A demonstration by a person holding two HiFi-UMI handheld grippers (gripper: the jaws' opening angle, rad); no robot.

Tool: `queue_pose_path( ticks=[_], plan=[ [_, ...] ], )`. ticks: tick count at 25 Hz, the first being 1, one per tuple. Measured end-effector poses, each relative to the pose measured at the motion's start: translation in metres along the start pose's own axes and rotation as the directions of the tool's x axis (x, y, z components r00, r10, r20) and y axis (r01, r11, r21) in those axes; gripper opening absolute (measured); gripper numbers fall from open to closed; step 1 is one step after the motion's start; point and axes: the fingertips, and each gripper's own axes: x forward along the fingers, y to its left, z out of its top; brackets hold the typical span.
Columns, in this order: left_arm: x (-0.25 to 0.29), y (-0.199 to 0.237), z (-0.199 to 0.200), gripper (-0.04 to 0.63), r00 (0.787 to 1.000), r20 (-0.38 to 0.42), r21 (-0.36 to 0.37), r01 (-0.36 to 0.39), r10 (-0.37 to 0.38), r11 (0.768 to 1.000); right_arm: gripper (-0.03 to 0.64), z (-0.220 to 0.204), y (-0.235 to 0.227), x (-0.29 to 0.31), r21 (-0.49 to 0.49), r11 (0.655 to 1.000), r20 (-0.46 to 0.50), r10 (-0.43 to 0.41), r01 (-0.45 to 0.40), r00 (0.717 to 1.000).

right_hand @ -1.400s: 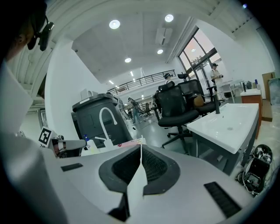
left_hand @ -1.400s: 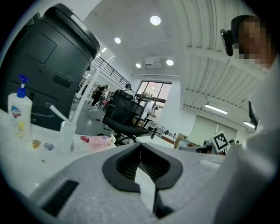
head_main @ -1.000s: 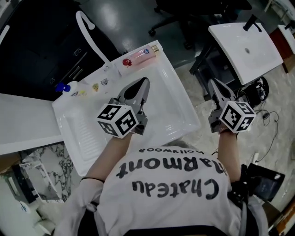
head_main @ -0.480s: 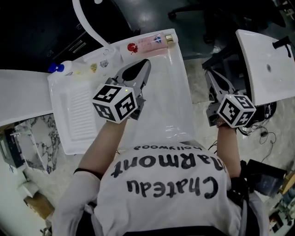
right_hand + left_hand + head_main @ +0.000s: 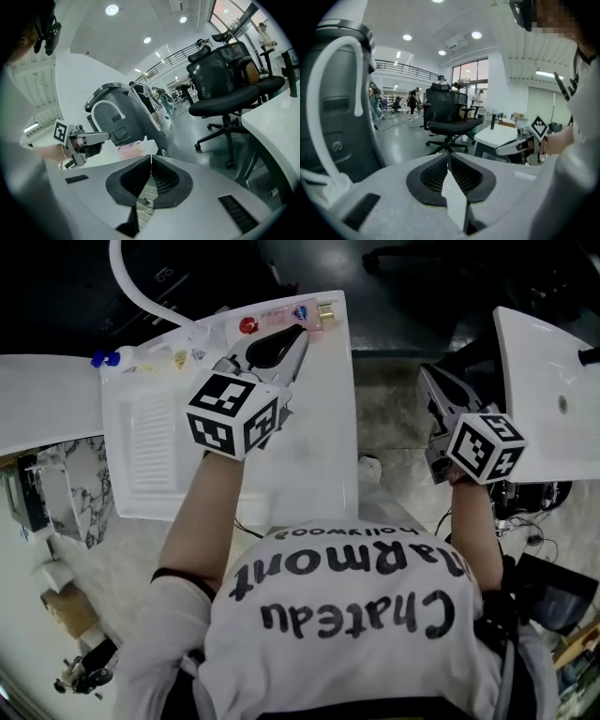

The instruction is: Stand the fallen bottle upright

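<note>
Left tool (image 5: 300, 332): jaws pressed together, nothing between them; the left gripper view shows the two ribbed pads meeting along one line. It reaches over the far right part of the white basin (image 5: 323, 456), with its tip at the far rim. Right tool (image 5: 425, 372): jaws likewise pressed together and empty. It is held off the right side of that basin, over the floor, well apart from the left tool and from the bottle.

White basin: large, rectangular, tray-like, with a ribbed washboard panel (image 5: 150, 442) on its left half and a smooth right half. A second white basin (image 5: 548, 427) stands to the right, beyond the right tool. White curved hose (image 5: 131, 287): rises from the far left of the first basin's ledge, against a dark grey unit (image 5: 126, 117). Black office chair (image 5: 447, 117): seen past the basin in the left gripper view, on a glossy grey floor.

Bottle (image 5: 281, 319): pink, with a gold cap (image 5: 326, 311) pointing right and a red patch just at its left end. It lies on its side along the far rim of the first basin, not upright. The left tool's tip is just on the near side of its cap end; contact cannot be confirmed. Smaller items on the same ledge, left of the bottle: a blue-capped container (image 5: 105, 359) at the far left corner, and a yellowish piece (image 5: 180, 358) between it and the bottle.
</note>
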Motion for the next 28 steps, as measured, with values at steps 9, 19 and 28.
queue_pose_path(
  ticks=[9,19,28],
  plan=[
    [0.067,-0.006,0.004,0.129,0.953,-0.303,0.365,0.127,-0.011,0.922,0.017,-0.003,-0.032,-0.007,0.028,0.999,-0.006,0.046,-0.045,0.999],
    [0.101,0.014,-0.052,0.192,0.808,-0.587,0.473,0.282,0.059,0.834,0.017,-0.018,-0.041,0.001,0.046,0.993,-0.035,0.108,-0.106,0.994],
    [0.123,0.012,-0.066,0.202,0.687,-0.71,0.569,0.429,0.156,0.702,0.017,-0.024,-0.05,-0.01,0.066,0.984,-0.034,0.167,-0.165,0.985]
  ],
)
